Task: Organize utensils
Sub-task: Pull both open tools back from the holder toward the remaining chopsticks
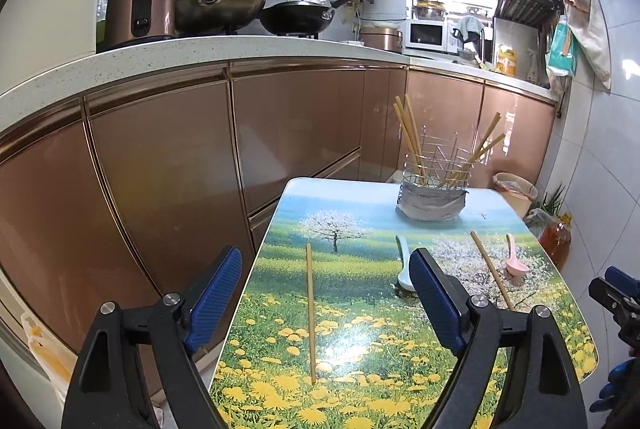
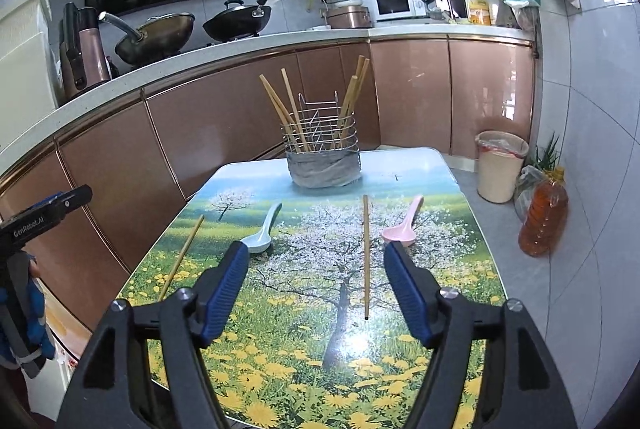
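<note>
Chopstick (image 2: 366, 257), slim pale wood, flat on table (image 2: 460, 269)

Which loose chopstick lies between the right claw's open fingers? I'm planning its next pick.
The chopstick beside the pink spoon, running lengthwise between the right claw fingers; the other chopstick lies angled, left of the white spoon.

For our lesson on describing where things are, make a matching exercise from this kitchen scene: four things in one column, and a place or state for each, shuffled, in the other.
Things:
1. pink spoon
2. wire holder
3. loose chopstick
4. oil bottle

Places or states:
A. on the floor beside the table
B. standing at the table's far end, holding chopsticks
C. lying flat between the two spoons
D. lying near the table's right edge

Pairs: 1-D, 2-B, 3-C, 4-A
</note>
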`<state>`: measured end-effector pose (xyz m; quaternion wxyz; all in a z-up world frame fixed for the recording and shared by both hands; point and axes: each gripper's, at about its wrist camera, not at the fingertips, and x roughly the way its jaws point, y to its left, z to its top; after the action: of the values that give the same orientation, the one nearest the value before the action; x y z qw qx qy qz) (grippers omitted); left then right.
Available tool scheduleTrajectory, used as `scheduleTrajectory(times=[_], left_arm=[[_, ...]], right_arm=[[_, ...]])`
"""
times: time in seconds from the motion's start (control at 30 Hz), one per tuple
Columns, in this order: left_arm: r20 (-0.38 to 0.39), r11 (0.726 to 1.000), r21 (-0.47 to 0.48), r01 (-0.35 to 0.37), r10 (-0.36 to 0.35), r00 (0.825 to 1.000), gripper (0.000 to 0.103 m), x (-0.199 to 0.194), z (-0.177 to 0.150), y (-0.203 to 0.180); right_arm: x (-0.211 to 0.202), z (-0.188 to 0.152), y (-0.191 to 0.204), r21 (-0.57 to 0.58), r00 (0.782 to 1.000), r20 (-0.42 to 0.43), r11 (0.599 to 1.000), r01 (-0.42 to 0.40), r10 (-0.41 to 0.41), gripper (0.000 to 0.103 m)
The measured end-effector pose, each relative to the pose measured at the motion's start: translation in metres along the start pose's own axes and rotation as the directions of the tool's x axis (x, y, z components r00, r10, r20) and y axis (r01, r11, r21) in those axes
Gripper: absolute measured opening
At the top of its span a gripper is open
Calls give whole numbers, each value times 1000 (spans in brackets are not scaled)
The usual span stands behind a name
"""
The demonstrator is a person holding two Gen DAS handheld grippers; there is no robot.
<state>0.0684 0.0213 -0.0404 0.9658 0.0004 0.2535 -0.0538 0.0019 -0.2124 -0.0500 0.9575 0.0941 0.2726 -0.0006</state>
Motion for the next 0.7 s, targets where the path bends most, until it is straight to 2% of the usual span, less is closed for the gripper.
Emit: scheduleTrajectory(times=[0.23, 0.33, 0.47, 0.7], left_arm=[[-24, 999, 35, 1, 0, 1000, 96, -4, -7, -11], [-28, 999, 43, 11, -10, 1000, 100, -3, -6, -18], [-52, 997, 57, 44, -41, 998, 100, 7, -7, -27], [-124, 998, 58, 39, -32, 992, 100, 32, -16, -21]], right_arm=[[-6, -12, 4, -15, 999, 31, 999, -31, 31, 74], [-7, -15, 0, 5, 999, 4, 999, -46, 46, 74], [-12, -18, -12, 26, 1000, -13, 1000, -5, 5, 74], [-14, -16, -44, 109, 999, 8, 993, 44, -45, 74]])
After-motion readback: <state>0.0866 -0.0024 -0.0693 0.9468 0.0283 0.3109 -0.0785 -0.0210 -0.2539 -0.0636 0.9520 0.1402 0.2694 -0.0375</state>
